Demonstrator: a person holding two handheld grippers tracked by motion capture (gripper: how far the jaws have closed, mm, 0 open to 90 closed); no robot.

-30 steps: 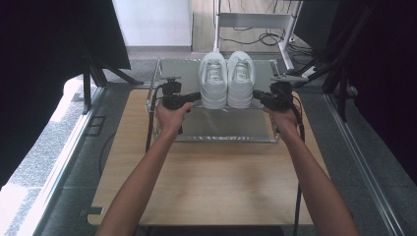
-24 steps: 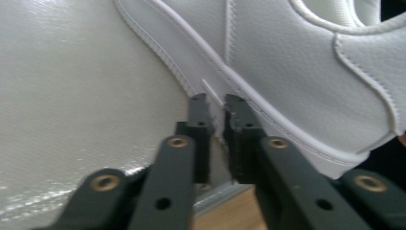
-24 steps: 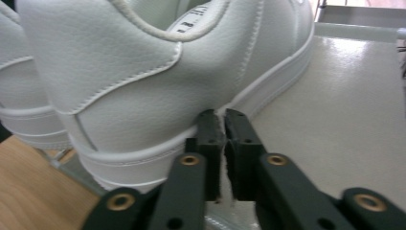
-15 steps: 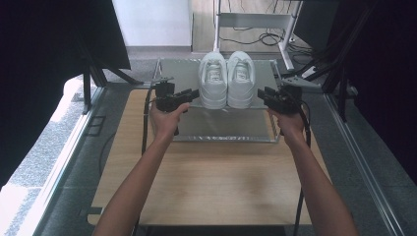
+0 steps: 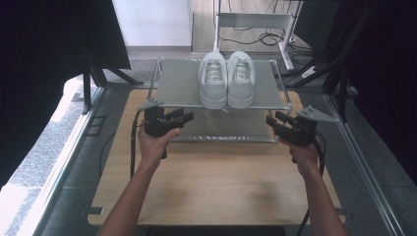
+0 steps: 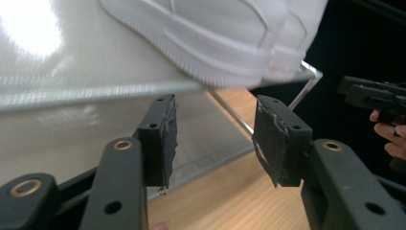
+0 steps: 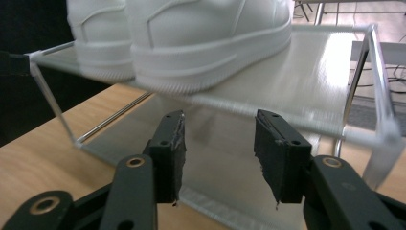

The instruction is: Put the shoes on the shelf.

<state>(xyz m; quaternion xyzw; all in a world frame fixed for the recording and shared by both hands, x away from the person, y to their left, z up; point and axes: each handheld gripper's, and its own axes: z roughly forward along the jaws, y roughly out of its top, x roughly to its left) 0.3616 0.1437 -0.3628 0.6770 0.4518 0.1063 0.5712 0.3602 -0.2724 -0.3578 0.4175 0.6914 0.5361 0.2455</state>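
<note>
My left gripper [image 5: 183, 117] and right gripper [image 5: 275, 119] have just been opening, nothing between their jaws. The white shoes [image 5: 226, 78] sit paired on the rack's top shelf [image 5: 177, 83], ahead and above both, heels toward me for tidy storage.

This looks like a lab or test room set up for recording. A plain wooden table [image 5: 216, 182] stands inside a frame of dark metal struts [image 5: 344, 88], with black screens [image 5: 54, 44] shutting it in on both sides. The floor is grey, with a pale speckled strip at the left. Loose cables [image 5: 260, 35] lie on the floor at the back under a white metal stand [image 5: 255, 20]. A small metal shoe rack [image 5: 177, 83] with a pair of white sneakers [image 5: 226, 78] sits on the table like a prop.
</note>
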